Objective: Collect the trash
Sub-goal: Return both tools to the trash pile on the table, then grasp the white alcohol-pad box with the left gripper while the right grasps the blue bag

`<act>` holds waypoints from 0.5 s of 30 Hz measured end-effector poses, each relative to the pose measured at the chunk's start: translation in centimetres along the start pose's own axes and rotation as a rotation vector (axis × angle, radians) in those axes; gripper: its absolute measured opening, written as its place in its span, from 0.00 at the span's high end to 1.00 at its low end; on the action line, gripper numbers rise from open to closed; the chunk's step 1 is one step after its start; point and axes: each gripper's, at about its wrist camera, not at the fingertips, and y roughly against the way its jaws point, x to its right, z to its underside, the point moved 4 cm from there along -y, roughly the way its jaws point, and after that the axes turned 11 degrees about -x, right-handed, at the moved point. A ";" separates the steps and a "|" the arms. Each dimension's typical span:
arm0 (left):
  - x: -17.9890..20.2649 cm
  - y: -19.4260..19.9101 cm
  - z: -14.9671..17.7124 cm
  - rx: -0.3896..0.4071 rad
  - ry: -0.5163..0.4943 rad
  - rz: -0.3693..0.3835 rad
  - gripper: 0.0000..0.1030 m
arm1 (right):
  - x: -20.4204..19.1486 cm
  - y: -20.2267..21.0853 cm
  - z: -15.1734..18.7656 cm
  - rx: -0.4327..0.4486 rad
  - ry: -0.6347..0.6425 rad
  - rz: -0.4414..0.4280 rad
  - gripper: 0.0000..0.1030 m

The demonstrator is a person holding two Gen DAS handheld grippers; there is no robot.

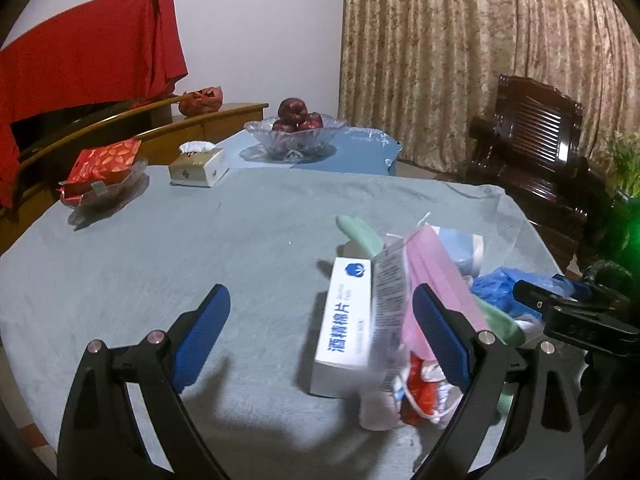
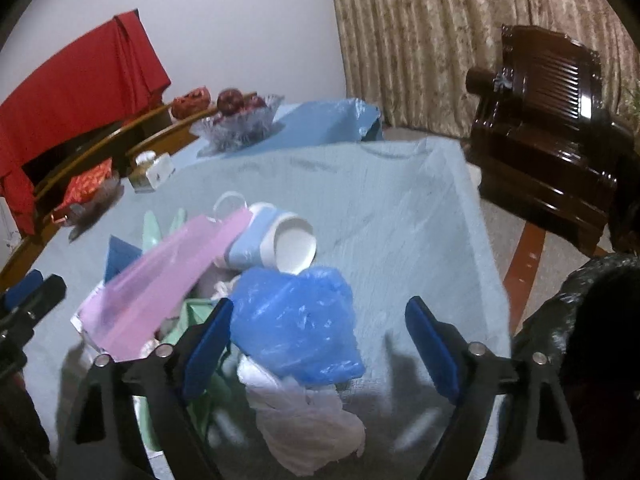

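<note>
Lying lower right of centre in the left wrist view: trash pile (image 1: 424, 312) on the grey cloth (image 1: 200, 248).

- Left gripper (image 1: 322, 340): jaws wide apart, holding nothing. Its right finger (image 1: 440, 340) stands in front of the pile and hides part of it; its left finger stands over bare cloth.
- White box (image 1: 348, 328): long axis runs from lower frame toward upper frame, leaning slightly right; blue lettering on its top face.
- Pink sleeve (image 1: 428, 276): propped on the pile, tilted, long axis from lower left to upper right in the right wrist view.
- Green strip (image 1: 360, 232): pokes out toward upper left.
- Red wrapper (image 1: 420, 396): at the pile's near edge, partly hidden.
- Right gripper (image 2: 320, 344): jaws wide apart, empty. Blue bag (image 2: 296, 320) sits between the fingers, crumpled, touching or just beside the left one; which, cannot tell. White bag (image 2: 304, 420) lies below it in the frame.
- Cup (image 2: 280, 240): on its side above the blue bag, mouth facing lower right.

Surroundings, upper frame: tissue box (image 1: 198, 166), glass bowl (image 1: 296, 136) of dark red fruit on a blue cloth, dish (image 1: 104, 180) with a red packet at upper left, dark chair (image 1: 536, 152) at right, curtain (image 1: 460, 40) behind, black bag (image 2: 580, 320) at right edge.
</note>
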 end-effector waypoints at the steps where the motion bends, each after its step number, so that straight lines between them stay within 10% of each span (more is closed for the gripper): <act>1: -0.1 -0.3 0.1 -0.005 0.001 -0.002 0.13 | -0.1 -0.3 0.1 -0.012 0.003 -0.006 0.25; 7: -0.9 -1.5 0.6 -0.034 0.012 -0.003 0.13 | -0.7 -1.6 0.6 -0.067 0.029 -0.063 0.55; 15: -0.7 -3.0 0.8 -0.069 0.003 0.007 0.20 | -0.5 -0.7 0.2 -0.032 0.024 -0.062 0.67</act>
